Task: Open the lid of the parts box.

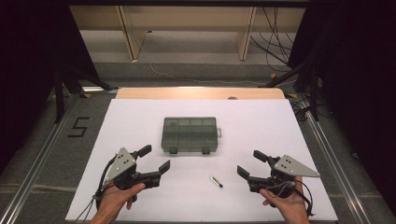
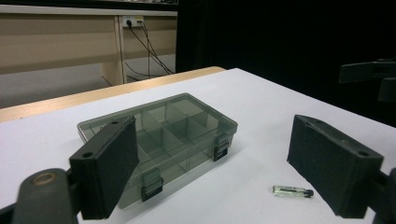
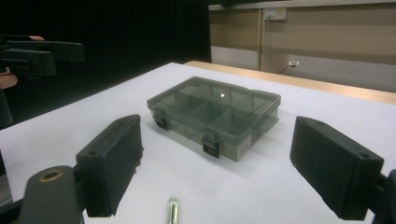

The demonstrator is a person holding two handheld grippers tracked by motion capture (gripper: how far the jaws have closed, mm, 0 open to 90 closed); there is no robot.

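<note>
The left tool [image 1: 156, 158] hovers spread and empty, near the closed compartment box's [image 1: 190, 134] front-left corner, its hand [image 1: 114, 199] low over the surface [image 1: 261, 126]. A small vial [image 1: 215, 181] lies before the box (likely awaiting pickup). Front-right, the right tool [image 1: 251, 163] is also spread.

Left gripper [image 1: 155, 158] and right gripper [image 1: 250, 163] are each held in one hand at the near edge, jaws spread wide and empty, angled inward and forward, well apart from each other.
</note>
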